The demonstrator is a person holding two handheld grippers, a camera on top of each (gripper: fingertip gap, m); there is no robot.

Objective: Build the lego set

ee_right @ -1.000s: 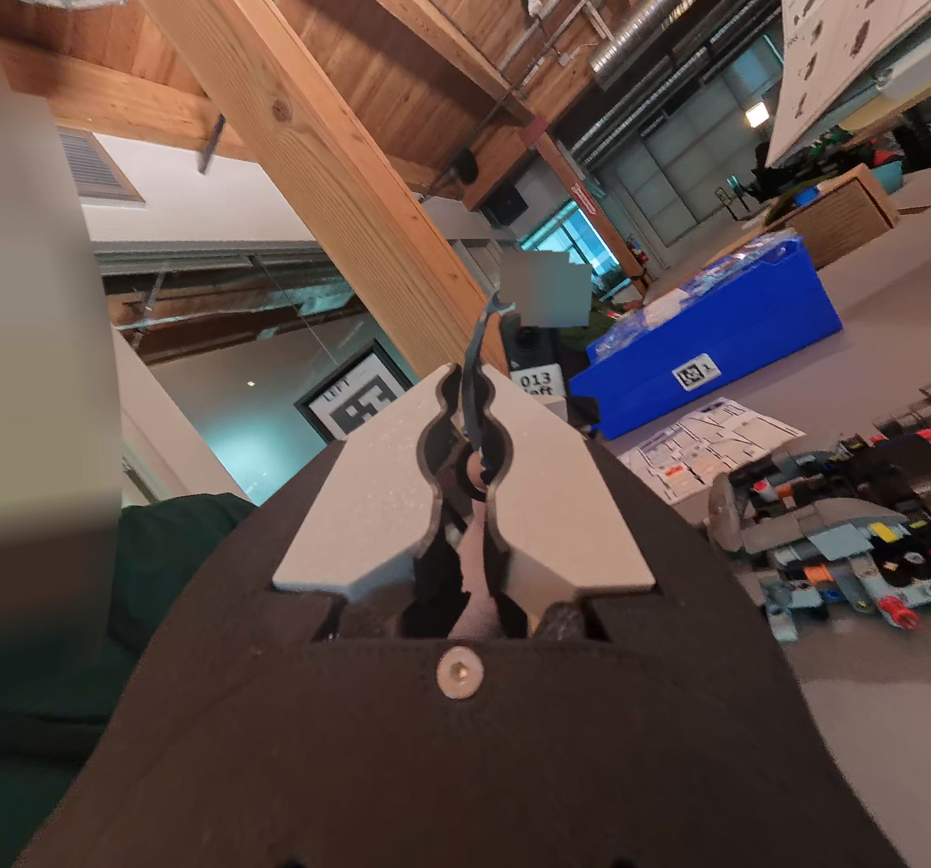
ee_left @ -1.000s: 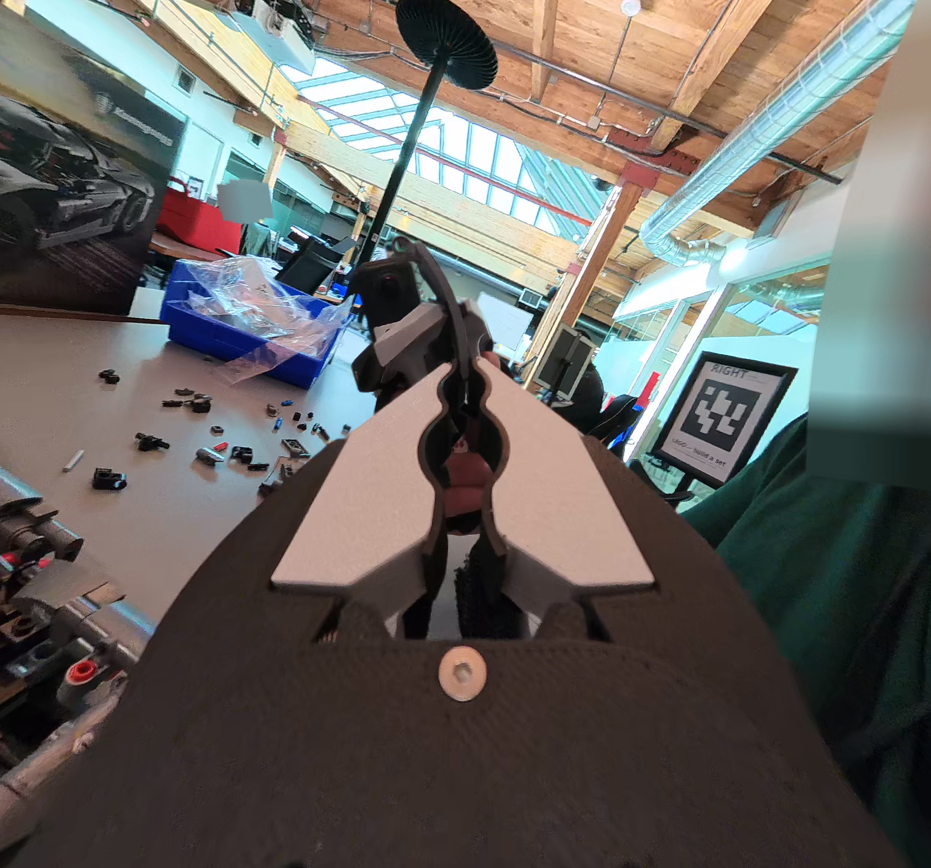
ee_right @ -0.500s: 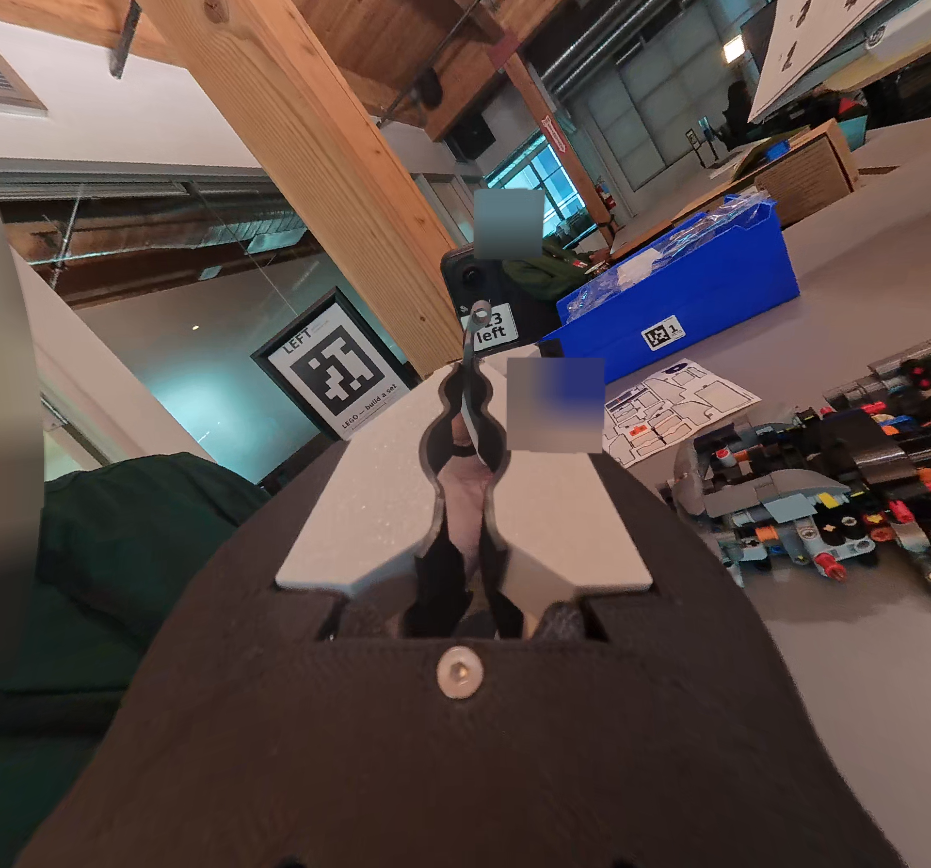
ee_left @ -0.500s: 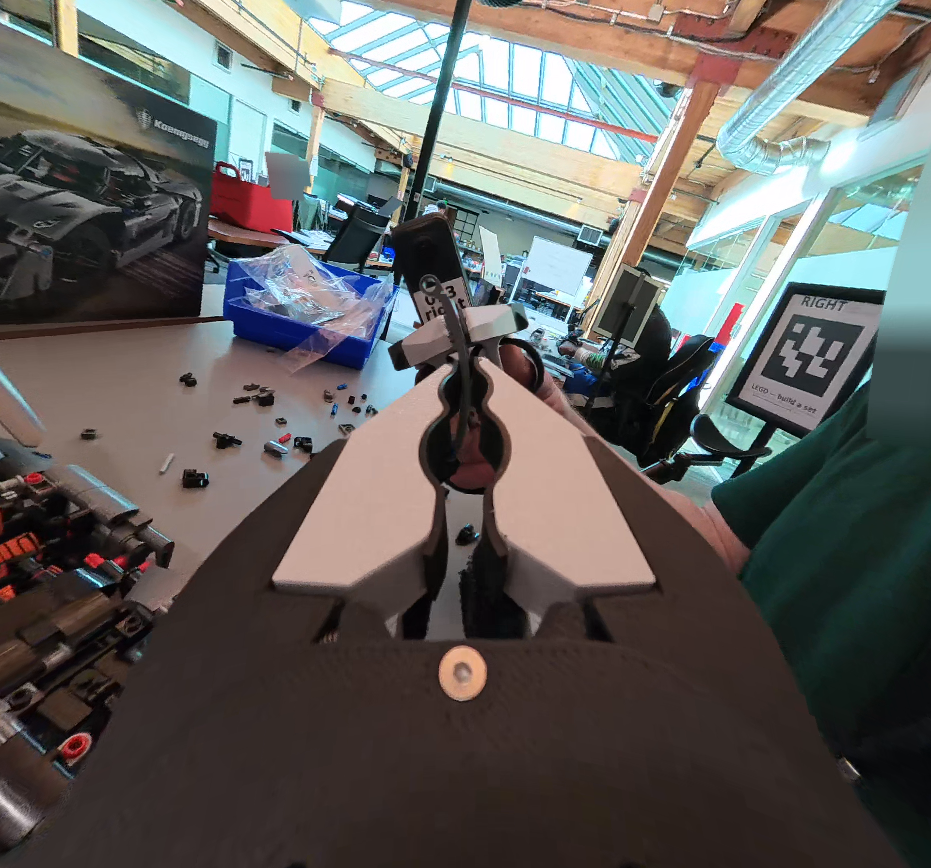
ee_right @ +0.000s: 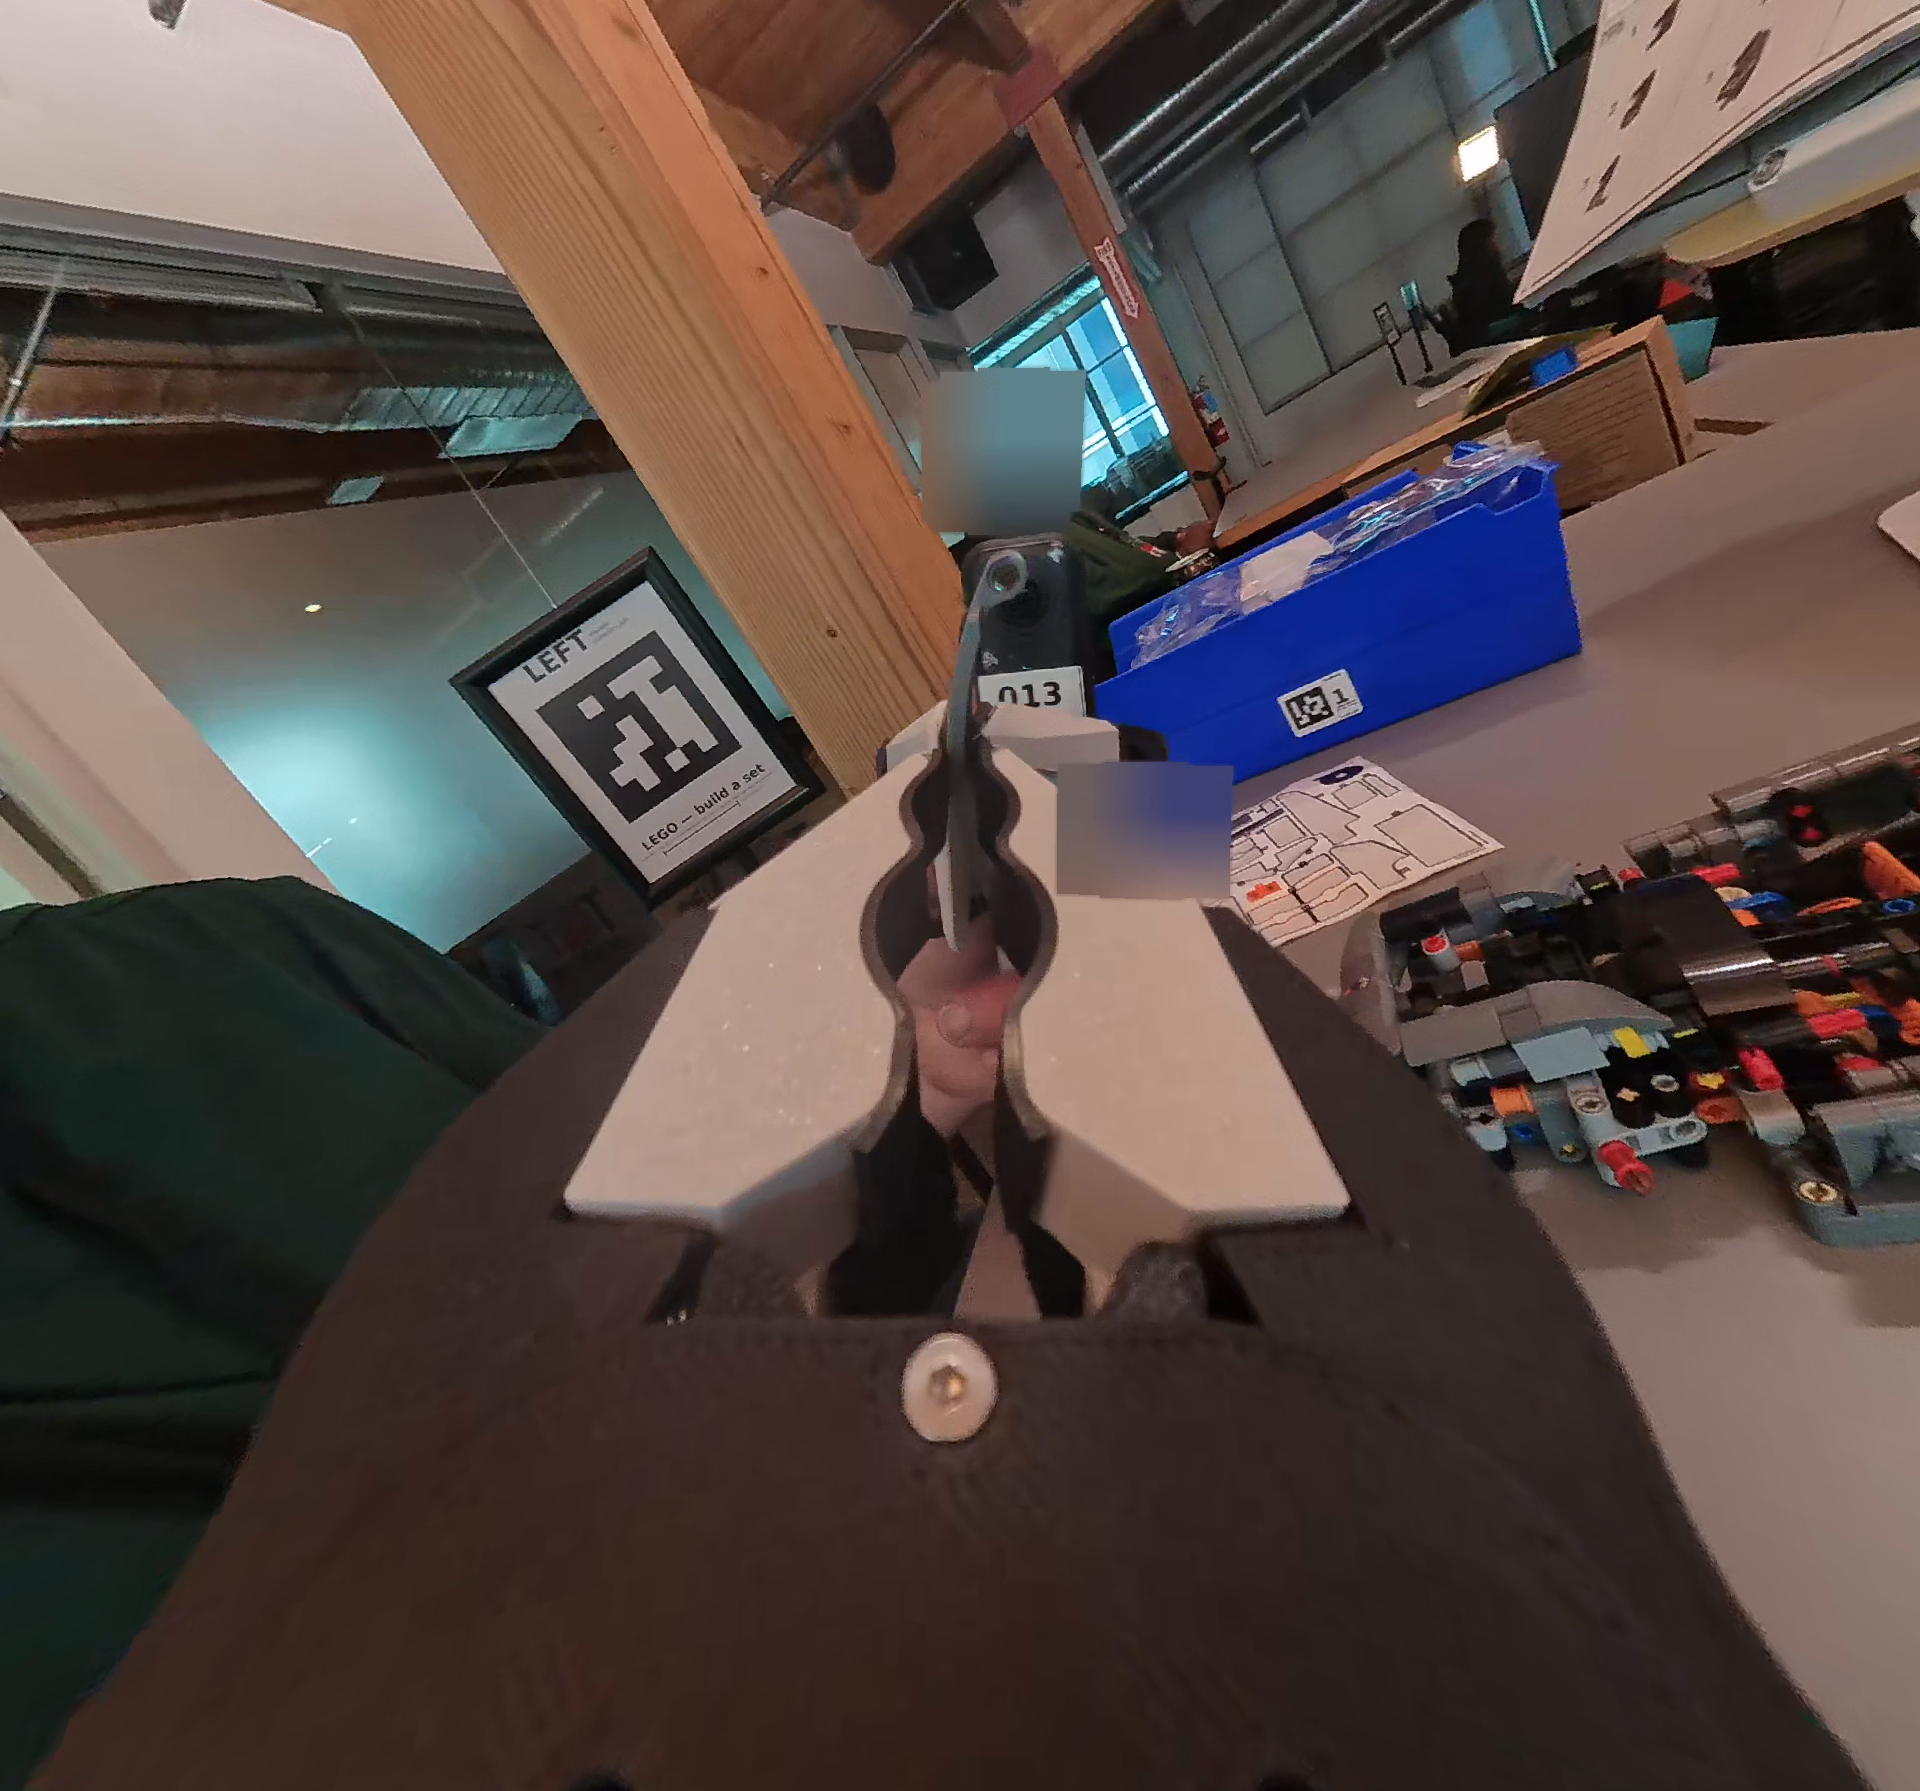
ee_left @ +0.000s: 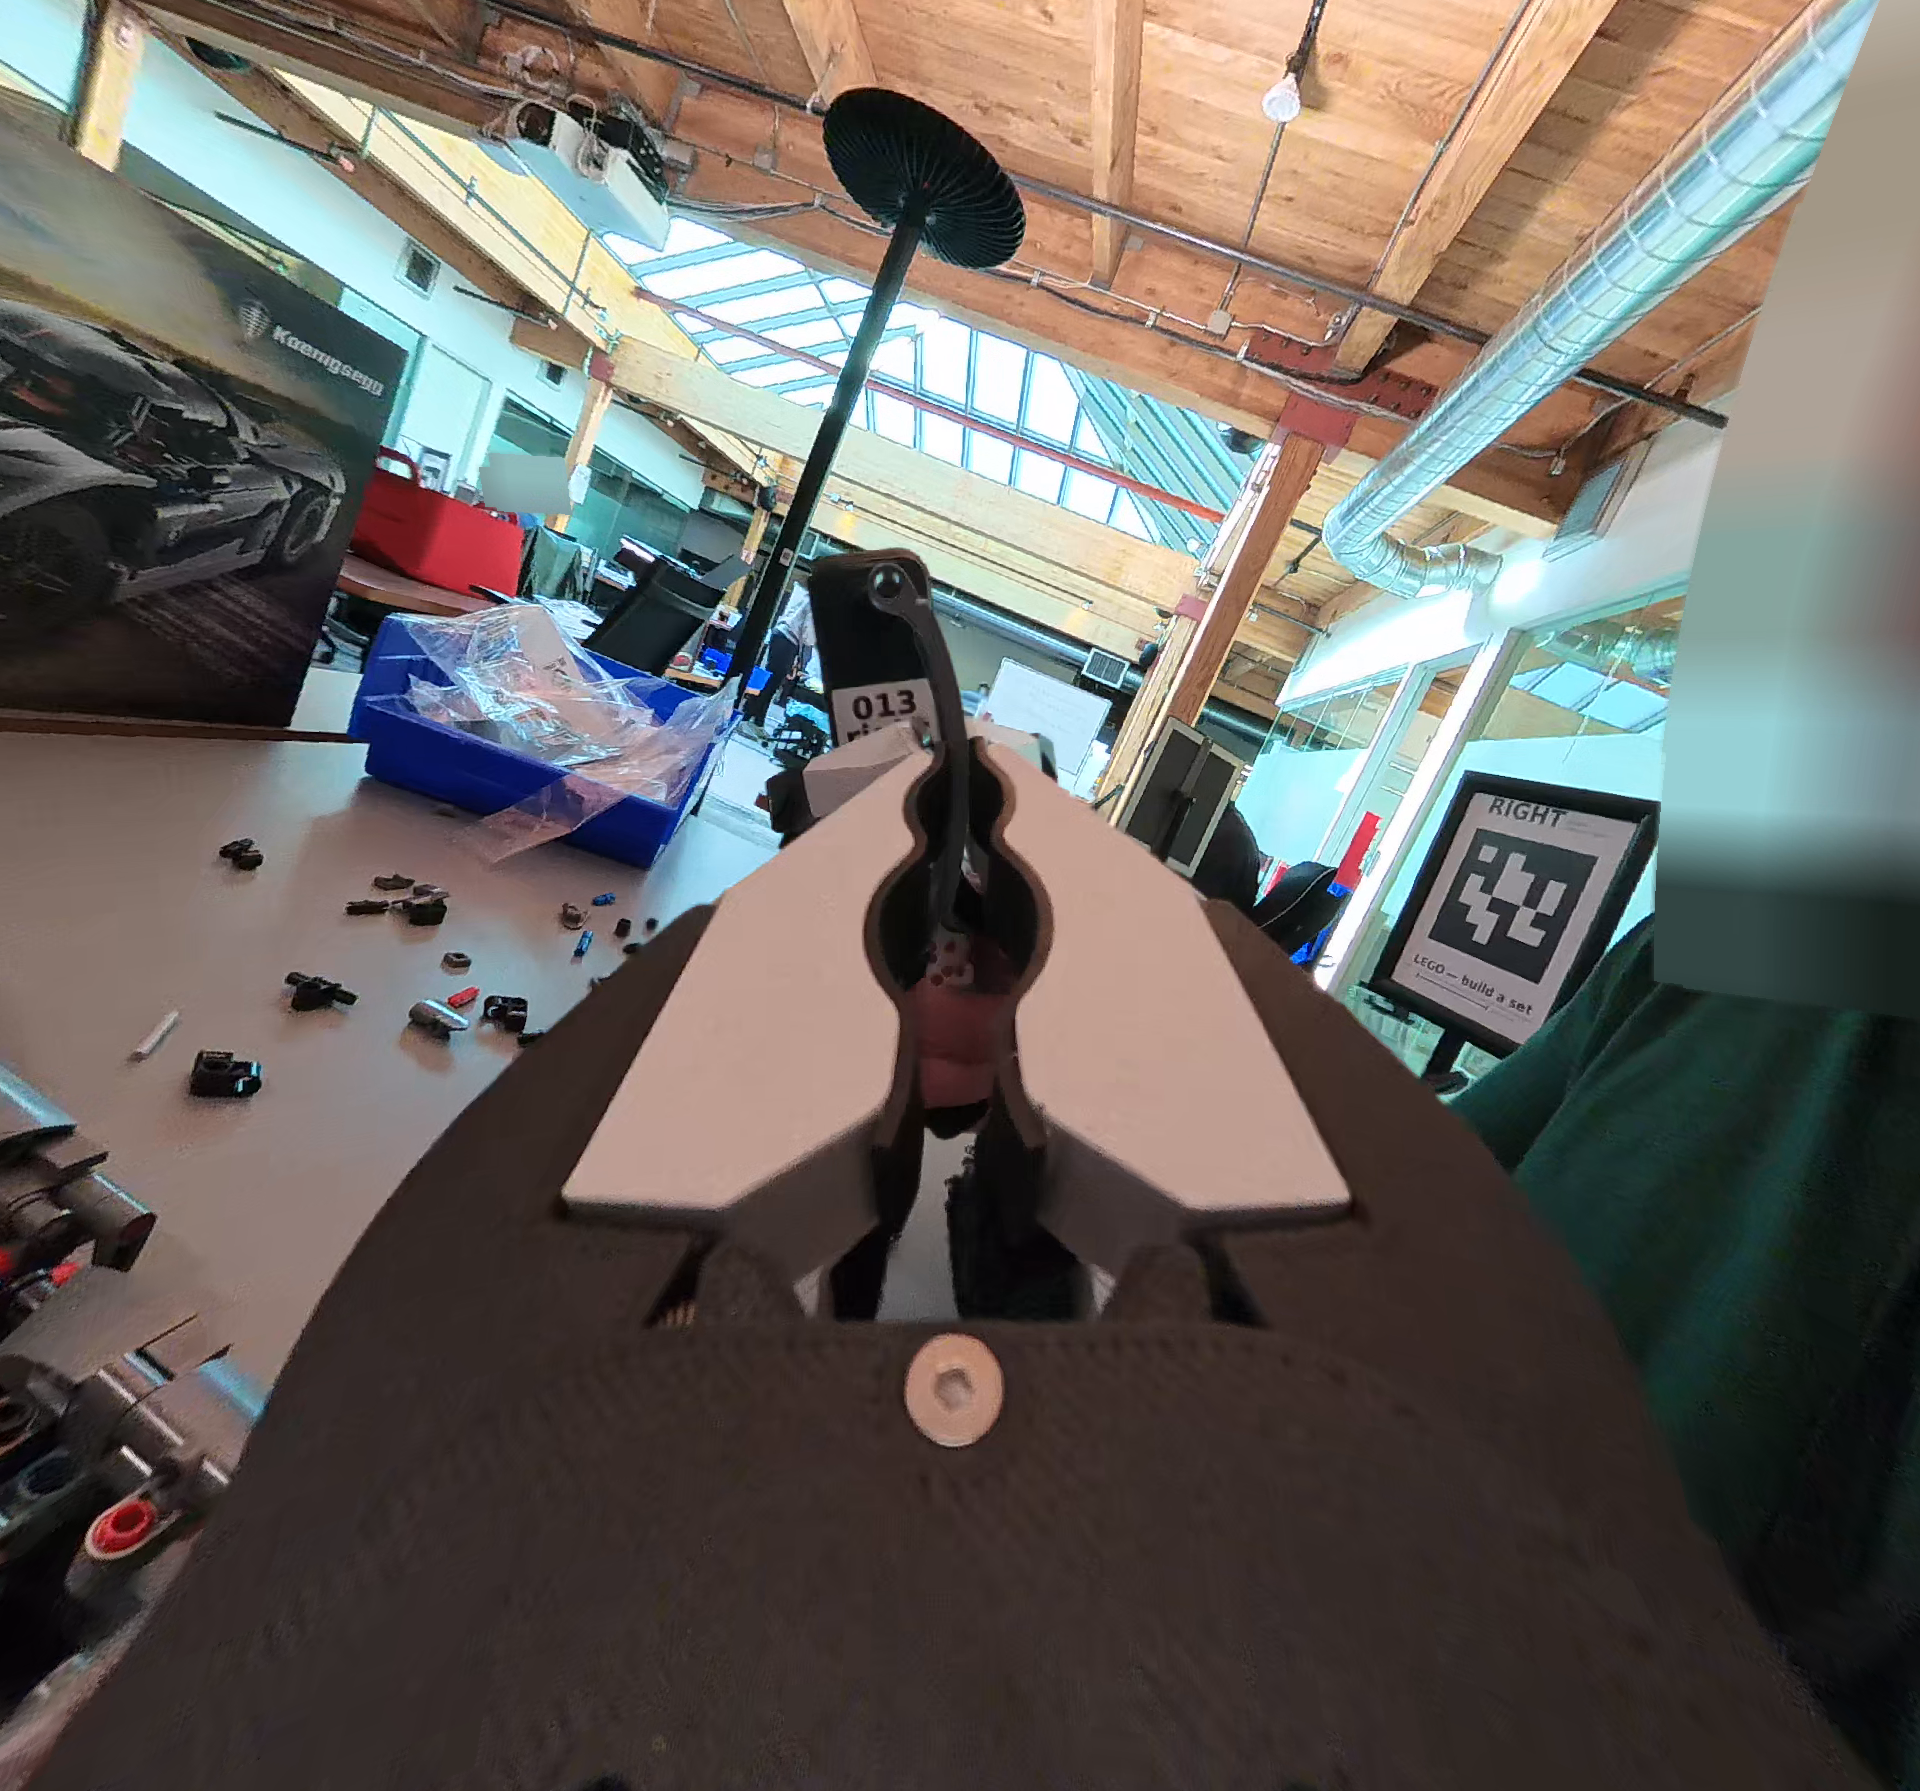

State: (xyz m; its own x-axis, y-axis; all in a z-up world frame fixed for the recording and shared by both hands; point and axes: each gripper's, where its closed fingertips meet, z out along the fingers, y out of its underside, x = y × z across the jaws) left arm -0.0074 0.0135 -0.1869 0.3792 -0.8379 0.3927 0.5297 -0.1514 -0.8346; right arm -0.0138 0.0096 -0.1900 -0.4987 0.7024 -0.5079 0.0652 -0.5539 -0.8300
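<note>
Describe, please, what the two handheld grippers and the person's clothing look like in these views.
Both the left gripper and the right gripper look alike: a broad dark, textured printed body with one silver screw at its centre, and two pale grey fingers with wavy, scalloped inner edges. The person wears a dark green sleeve.

Blk gripper bodies, grey fingers (ee_left: pixel 1164 1035), green sleeve (ee_right: pixel 187 1118)

Writing shows on a framed sign (ee_left: pixel 1512 910), car poster (ee_left: pixel 156 453), bin sticker (ee_right: pixel 1317 702) — wording withheld.
</note>
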